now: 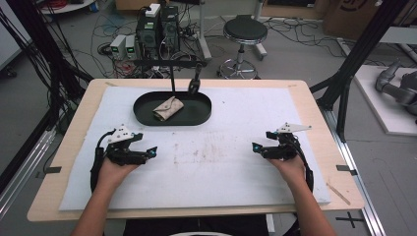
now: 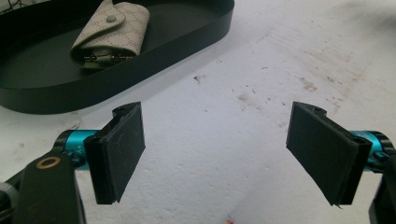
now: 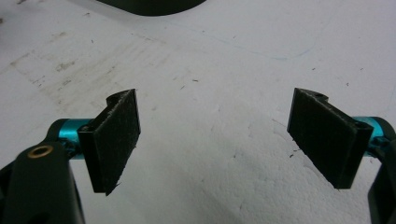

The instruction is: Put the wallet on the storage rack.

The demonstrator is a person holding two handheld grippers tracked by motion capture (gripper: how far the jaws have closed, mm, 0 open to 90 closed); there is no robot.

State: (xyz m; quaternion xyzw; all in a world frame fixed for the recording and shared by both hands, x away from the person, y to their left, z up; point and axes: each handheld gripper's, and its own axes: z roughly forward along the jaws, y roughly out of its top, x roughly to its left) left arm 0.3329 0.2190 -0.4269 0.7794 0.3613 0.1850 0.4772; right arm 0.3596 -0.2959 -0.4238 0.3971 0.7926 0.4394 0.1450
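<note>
- Left gripper (image 1: 147,153) and right gripper (image 1: 259,147): jaws wide, empty.
- Beige folded fabric key pouch (image 1: 167,108) in black oval tray (image 1: 201,115), near far edge of white foam mat (image 1: 236,167).
- Risk: soft pouch slipping or unfolding; shallow tray sliding under push.

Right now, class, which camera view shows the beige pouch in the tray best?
The left gripper view: the pouch appears close, with its snap button and metal clips visible. The high view shows it small inside the black tray. The right gripper view catches just the tray's edge.
</note>
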